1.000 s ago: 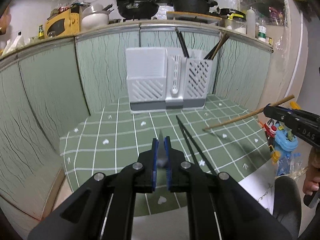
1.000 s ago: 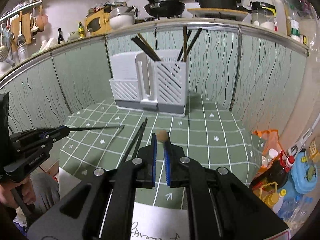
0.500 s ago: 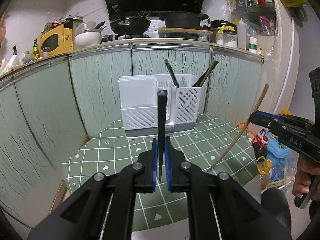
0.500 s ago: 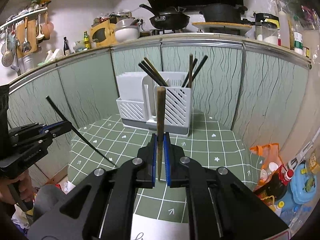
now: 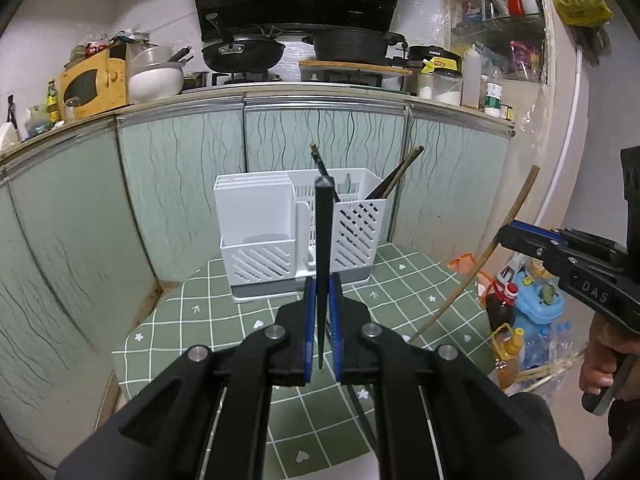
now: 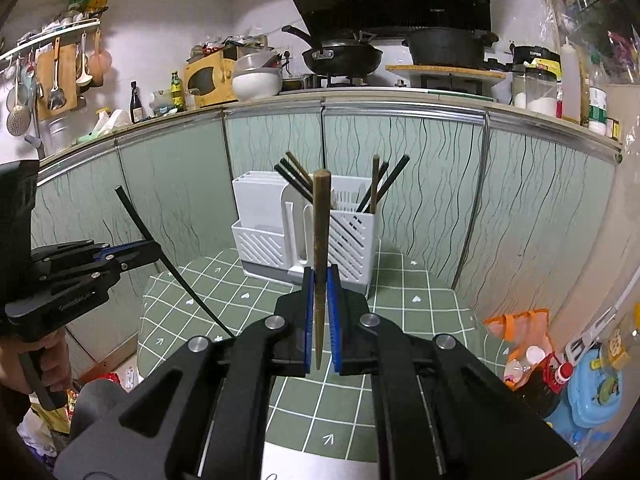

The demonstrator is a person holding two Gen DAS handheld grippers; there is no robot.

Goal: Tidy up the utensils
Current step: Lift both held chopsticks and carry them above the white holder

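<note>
Two chopsticks stand clamped, black chopstick (image 5: 322, 236) in our left fingers (image 5: 322, 292), wooden chopstick (image 6: 320, 240) in our right fingers (image 6: 320, 292); we should tip each down into the slotted caddy (image 5: 360, 232) ahead.

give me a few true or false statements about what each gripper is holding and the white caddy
1. The left gripper is shut on a black chopstick. True.
2. The right gripper is open and holds nothing. False: it is shut on a brown wooden chopstick.
3. The white utensil caddy already has chopsticks standing in its slotted right-hand compartment. True.
4. The caddy lies tipped on its side. False: it stands upright on the green checked tabletop.
5. Both held chopsticks rest flat on the tabletop. False: both are lifted, pointing upward.
</note>
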